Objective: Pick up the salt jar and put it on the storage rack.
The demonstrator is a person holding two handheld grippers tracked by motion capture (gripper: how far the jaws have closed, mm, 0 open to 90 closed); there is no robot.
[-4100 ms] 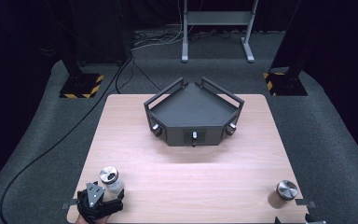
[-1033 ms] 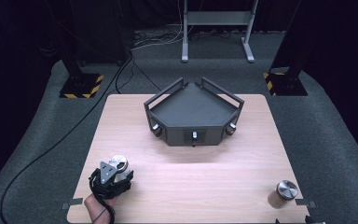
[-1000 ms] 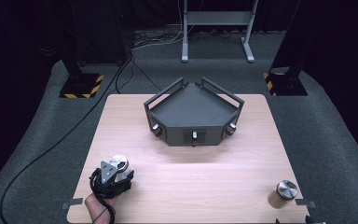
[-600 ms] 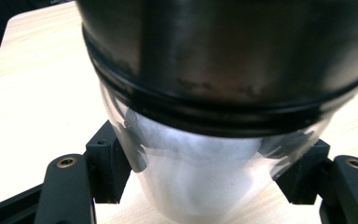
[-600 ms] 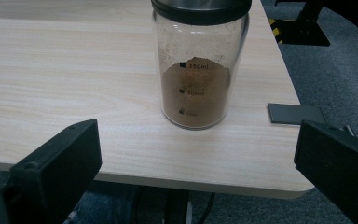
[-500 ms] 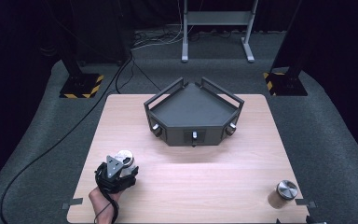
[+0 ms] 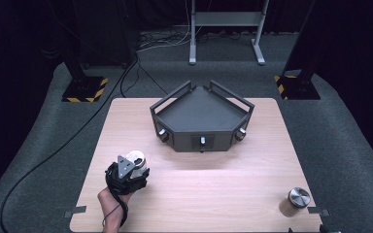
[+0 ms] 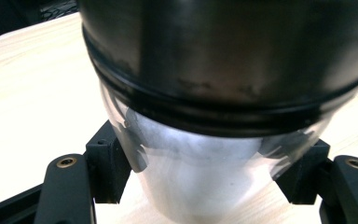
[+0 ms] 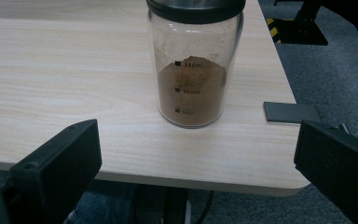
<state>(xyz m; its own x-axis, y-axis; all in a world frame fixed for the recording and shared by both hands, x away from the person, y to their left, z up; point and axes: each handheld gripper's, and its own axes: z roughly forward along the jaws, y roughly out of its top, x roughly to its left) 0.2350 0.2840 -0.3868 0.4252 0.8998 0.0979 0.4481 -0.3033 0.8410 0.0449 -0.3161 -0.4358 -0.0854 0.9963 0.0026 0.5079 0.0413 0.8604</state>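
Glass jar (image 8: 200,186) (metal-lidded) gripped.

Left tongs (image 7: 135,171) at 7 o'clock, forearm entering from 6, jaws pointing toward 1 o'clock, clamped on jar (image 8: 200,154). Right tongs (image 9: 196,186) jaws spread wide, level, gripping nothing.

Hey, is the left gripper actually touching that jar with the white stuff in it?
Touching. The left gripper view shows both black pads pressed against the glass of the white-filled jar, one on each side.
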